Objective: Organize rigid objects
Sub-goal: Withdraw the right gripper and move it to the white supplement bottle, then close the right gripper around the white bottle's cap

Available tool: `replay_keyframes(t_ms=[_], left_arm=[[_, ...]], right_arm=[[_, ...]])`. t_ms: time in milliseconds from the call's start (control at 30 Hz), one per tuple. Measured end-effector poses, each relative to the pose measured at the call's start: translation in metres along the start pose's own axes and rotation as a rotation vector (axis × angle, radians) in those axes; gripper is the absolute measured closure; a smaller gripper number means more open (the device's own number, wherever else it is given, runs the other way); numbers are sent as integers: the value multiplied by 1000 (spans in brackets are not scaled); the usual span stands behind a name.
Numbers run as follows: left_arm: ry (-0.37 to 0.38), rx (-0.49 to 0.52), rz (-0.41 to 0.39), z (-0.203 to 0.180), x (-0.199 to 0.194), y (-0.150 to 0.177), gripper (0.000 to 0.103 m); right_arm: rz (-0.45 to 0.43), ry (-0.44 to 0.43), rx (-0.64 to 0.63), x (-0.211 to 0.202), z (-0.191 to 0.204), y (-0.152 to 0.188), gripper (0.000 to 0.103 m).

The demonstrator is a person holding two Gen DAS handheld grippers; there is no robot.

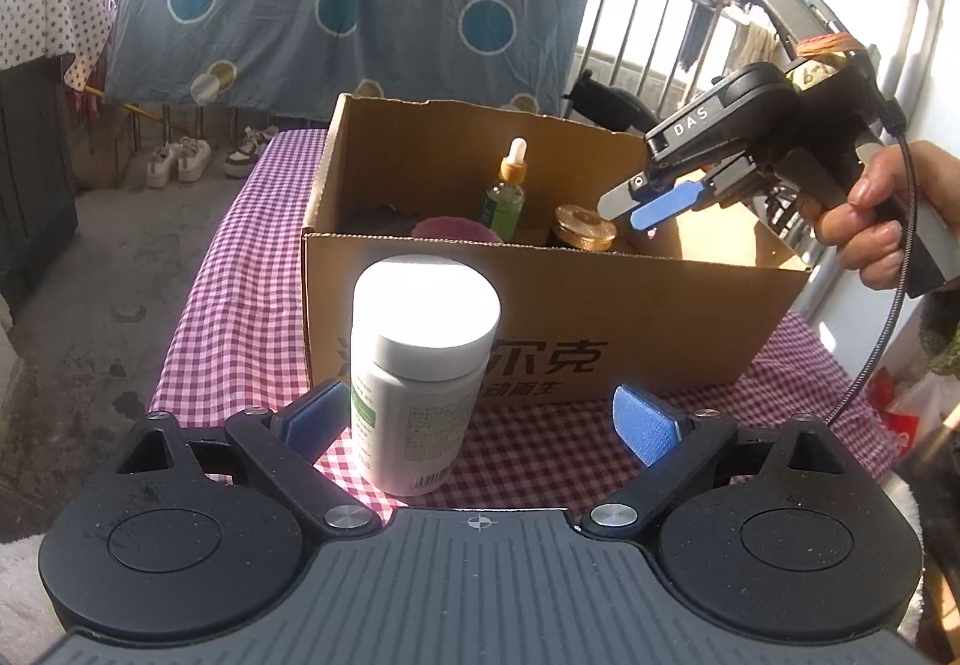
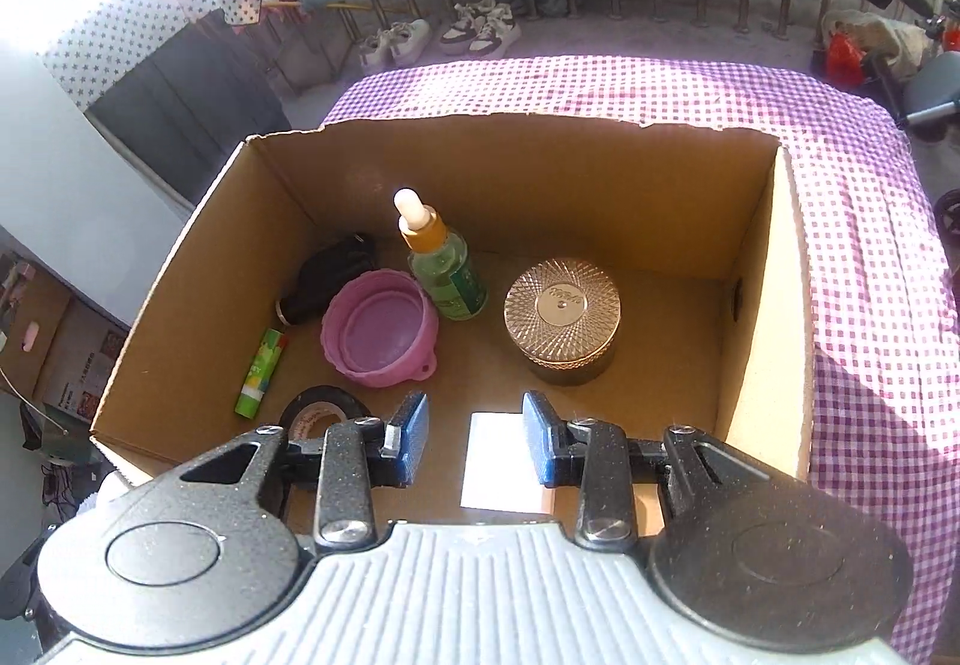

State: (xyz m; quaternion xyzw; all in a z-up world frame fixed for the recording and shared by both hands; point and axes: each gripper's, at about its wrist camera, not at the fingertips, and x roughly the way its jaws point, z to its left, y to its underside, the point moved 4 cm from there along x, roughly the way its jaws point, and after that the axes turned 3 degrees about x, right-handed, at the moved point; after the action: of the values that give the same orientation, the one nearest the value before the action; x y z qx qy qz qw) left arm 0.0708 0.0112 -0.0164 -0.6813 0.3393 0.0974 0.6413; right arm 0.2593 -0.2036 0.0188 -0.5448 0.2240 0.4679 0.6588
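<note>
A white bottle [image 1: 420, 371] stands on the checked cloth [image 1: 240, 275] before a cardboard box [image 1: 540, 317], between the wide-open fingers of the left gripper [image 1: 480, 419], untouched. The right gripper [image 2: 474, 437], jaws narrow and empty, hangs over the box; inside sit a dropper bottle [image 2: 441, 269], gold jar [image 2: 561, 320], pink cup [image 2: 381, 335], glue stick [image 2: 261, 371] and tape roll [image 2: 321, 413].

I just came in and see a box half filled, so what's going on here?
A person with a gripper in each hand is packing small items into the cardboard box. The left gripper is open around a white pill bottle standing on the checked cloth. The right gripper hangs empty over the box, which already holds a dropper bottle, gold-lidded jar and pink cup.
</note>
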Motion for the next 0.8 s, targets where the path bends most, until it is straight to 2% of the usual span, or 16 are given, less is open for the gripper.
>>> replay_keyframes(t_ms=[67, 133, 200, 267, 333, 500, 633, 733, 800], left_arm=[[-12, -3, -2, 2, 1, 0, 8], [-21, -8, -2, 6, 2, -1, 10], [-29, -10, 0, 7, 4, -2, 12], [-39, -10, 3, 9, 6, -3, 16], [-46, -9, 8, 9, 9, -4, 21], [-68, -3, 13, 11, 16, -4, 30], [-79, -7, 9, 15, 17, -5, 42], [-56, -26, 4, 18, 15, -6, 46], [-38, -28, 10, 15, 14, -6, 47]], right_arm=[[-69, -81, -9, -27, 17, 10, 66], [-118, -197, -9, -53, 36, 24, 65], [-153, -290, -22, -68, 56, 41, 61], [-171, -343, -36, -77, 70, 56, 55], [-177, -335, -33, -73, 86, 78, 55], [-144, -294, 39, -43, 93, 91, 55], [-126, -315, 120, -12, 94, 98, 55], [-121, -330, 150, 2, 96, 99, 55], [-111, -350, 168, 6, 96, 101, 60]])
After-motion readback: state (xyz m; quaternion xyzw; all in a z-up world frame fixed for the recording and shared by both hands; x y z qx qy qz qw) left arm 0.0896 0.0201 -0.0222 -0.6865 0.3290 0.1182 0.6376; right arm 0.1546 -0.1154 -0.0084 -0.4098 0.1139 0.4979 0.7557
